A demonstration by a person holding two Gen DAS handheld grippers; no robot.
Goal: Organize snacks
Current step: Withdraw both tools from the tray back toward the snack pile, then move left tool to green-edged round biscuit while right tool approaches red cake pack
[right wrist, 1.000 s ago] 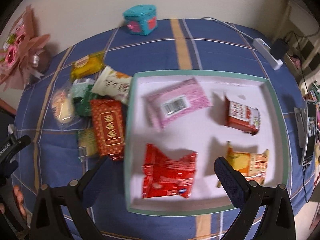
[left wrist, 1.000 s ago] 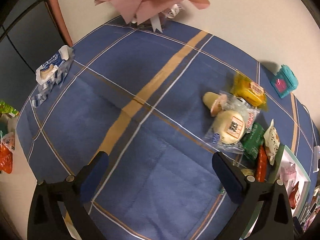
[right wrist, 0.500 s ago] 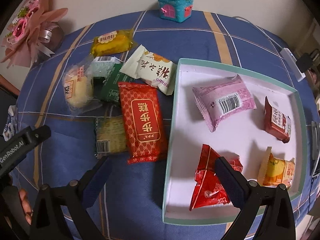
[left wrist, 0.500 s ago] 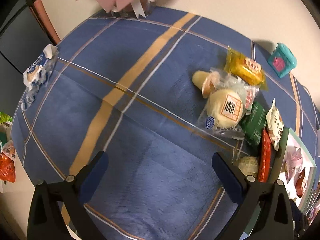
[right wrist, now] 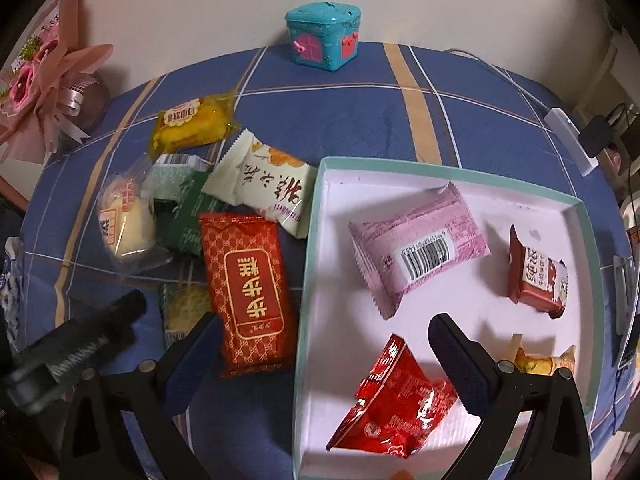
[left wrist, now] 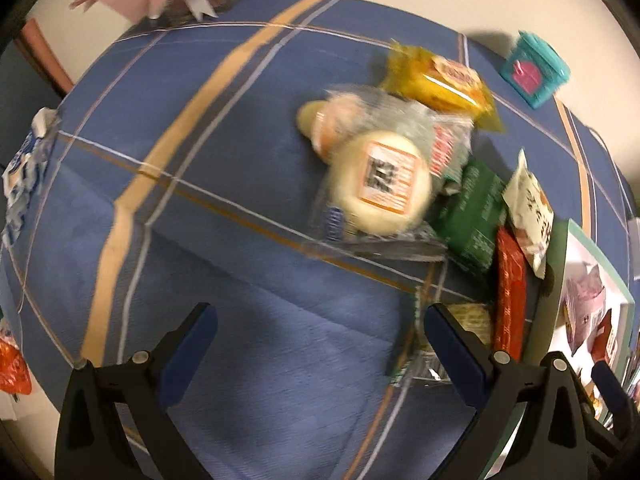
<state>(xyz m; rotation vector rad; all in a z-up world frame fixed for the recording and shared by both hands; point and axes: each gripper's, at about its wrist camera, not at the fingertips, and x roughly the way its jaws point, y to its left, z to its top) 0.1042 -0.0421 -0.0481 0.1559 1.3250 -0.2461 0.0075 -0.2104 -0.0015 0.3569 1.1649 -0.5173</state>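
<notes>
With both jaws spread and empty, I'd bring my right hand-held gripper [right wrist: 324, 344] down square over the red packet [right wrist: 246, 288] lying on the counter [right wrist: 360, 116] beside the tray [right wrist: 310, 240], while my left hand-held gripper [left wrist: 320, 336], blurred, probably hovers clear.

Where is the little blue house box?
In the right wrist view, the blue house box stands at the table's far edge by the wall, beyond the yellow snack and the tray.
</notes>
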